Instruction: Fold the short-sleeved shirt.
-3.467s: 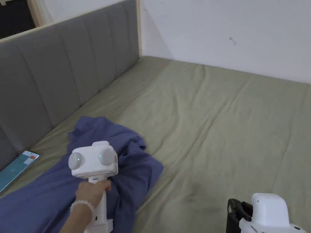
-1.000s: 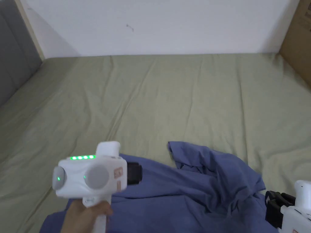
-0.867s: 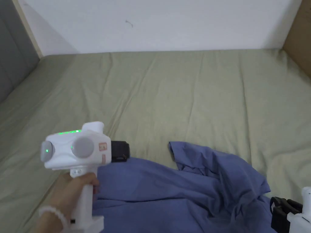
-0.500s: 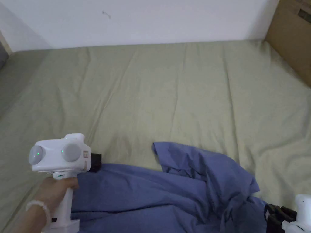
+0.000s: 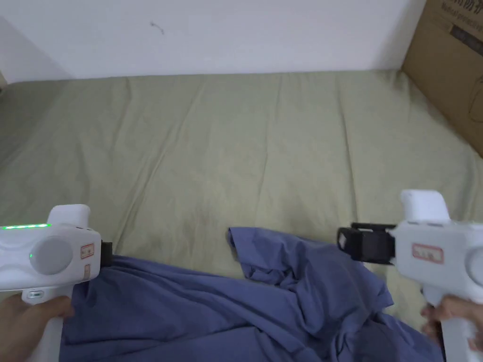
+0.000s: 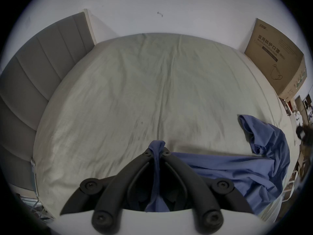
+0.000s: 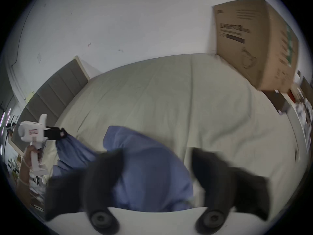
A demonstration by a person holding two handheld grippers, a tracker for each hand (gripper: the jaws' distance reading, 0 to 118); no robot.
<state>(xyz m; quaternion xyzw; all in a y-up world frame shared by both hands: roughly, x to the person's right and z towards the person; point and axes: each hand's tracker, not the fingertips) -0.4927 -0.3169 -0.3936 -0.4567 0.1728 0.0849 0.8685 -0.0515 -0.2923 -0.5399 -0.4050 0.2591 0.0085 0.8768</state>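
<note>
**Left tool pinches the shirt, right tool open above it**

The headboard [image 6: 33, 79] stands grey at the left end of the bed [image 5: 264, 155]; the left hand [image 5: 23, 320] holds the left tool [image 6: 156, 152], whose 2 jaws are closed together on a bunched edge of the blue shirt [image 5: 226, 311], the cloth pinched between them and sticking out past the tips; from that pinch the shirt runs rightward along the near side of the green sheet, rumpled, with 1 corner of it turned up near the middle; the right tool [image 7: 156, 160] hangs over the crumpled right part of the shirt, its jaws spread wide with nothing between them but air, blurred in its own view; whether it touches the cloth I cannot tell; the right hand [image 5: 453, 316] grips its handle; a cardboard box [image 5: 448, 70] stands at the far right end of the bed against the white wall [image 5: 236, 33].
</note>
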